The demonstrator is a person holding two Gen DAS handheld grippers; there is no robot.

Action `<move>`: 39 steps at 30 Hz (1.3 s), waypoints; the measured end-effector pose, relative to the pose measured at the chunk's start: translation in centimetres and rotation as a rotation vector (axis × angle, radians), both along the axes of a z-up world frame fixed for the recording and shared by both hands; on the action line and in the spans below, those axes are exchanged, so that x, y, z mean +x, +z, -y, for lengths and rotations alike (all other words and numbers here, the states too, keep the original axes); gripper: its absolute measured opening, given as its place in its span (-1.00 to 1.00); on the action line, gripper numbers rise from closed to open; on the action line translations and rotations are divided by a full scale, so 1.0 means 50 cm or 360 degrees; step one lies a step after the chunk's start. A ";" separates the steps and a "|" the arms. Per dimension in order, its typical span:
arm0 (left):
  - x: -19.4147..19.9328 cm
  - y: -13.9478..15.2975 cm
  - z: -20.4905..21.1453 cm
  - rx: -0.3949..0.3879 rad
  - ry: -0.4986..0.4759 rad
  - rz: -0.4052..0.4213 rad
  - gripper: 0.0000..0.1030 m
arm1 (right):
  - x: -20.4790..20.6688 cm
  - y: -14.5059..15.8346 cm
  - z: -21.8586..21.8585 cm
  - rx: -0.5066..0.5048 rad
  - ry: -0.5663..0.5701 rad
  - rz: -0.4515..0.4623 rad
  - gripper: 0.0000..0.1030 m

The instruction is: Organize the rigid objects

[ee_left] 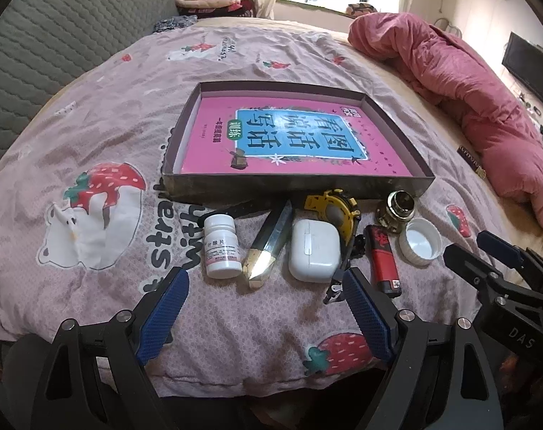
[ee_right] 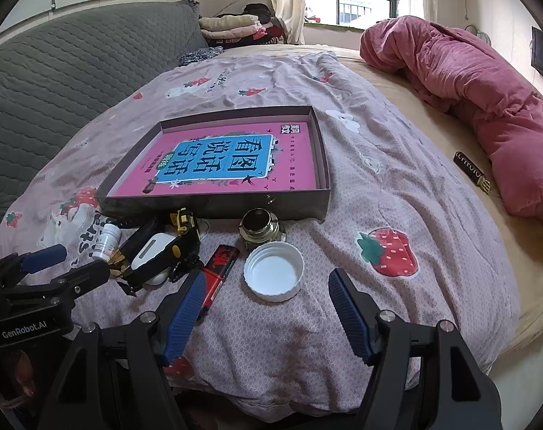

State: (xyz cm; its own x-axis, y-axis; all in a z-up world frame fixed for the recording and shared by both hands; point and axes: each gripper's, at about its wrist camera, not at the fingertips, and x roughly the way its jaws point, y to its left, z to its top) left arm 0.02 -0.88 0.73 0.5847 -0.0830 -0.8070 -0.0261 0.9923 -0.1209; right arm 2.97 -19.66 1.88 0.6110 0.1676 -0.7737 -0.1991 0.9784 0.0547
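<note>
A shallow dark box (ee_left: 296, 187) (ee_right: 214, 206) holding a pink book (ee_left: 289, 136) (ee_right: 228, 165) lies on the bed. In front of it sit a white pill bottle (ee_left: 222, 245) (ee_right: 105, 240), a crystal point (ee_left: 267, 251), a white earbud case (ee_left: 315, 249) (ee_right: 153, 252), a yellow-black tape measure (ee_left: 334, 211) (ee_right: 183, 220), a red lighter (ee_left: 384, 258) (ee_right: 219, 272), a brass jar (ee_left: 396, 210) (ee_right: 258, 227) and a white lid (ee_left: 421, 240) (ee_right: 274, 271). My left gripper (ee_left: 262, 286) stands open just short of the bottle, crystal and case. My right gripper (ee_right: 266, 286) is open, its fingers on either side of the lid.
A strawberry-print quilt (ee_left: 92, 150) covers the bed. A rolled pink blanket (ee_left: 468, 96) (ee_right: 486, 107) lies at the right, a small dark bar (ee_right: 472, 172) beside it. A grey quilted headboard (ee_left: 56, 36) rises at the left.
</note>
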 end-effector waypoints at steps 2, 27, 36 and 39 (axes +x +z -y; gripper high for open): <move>-0.001 -0.001 0.005 0.0018 -0.0016 -0.0002 0.71 | 0.001 0.000 -0.001 -0.0002 0.0004 -0.0001 0.36; -0.003 0.002 0.005 0.0029 -0.0027 0.0013 0.71 | -0.002 0.005 0.001 0.0001 0.0008 0.0007 0.36; -0.003 0.003 0.006 0.0035 -0.0028 0.0012 0.71 | -0.001 0.007 -0.001 -0.0005 0.0015 0.0014 0.36; -0.003 0.001 0.008 0.0042 -0.0030 0.0007 0.71 | -0.001 0.008 -0.002 -0.0008 0.0017 0.0017 0.36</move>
State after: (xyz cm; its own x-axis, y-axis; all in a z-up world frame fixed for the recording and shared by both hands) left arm -0.11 -1.28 0.77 0.5871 -0.0725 -0.8063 -0.0071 0.9955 -0.0947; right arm 2.93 -19.55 2.28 0.6173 0.1701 -0.7681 -0.2100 0.9765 0.0475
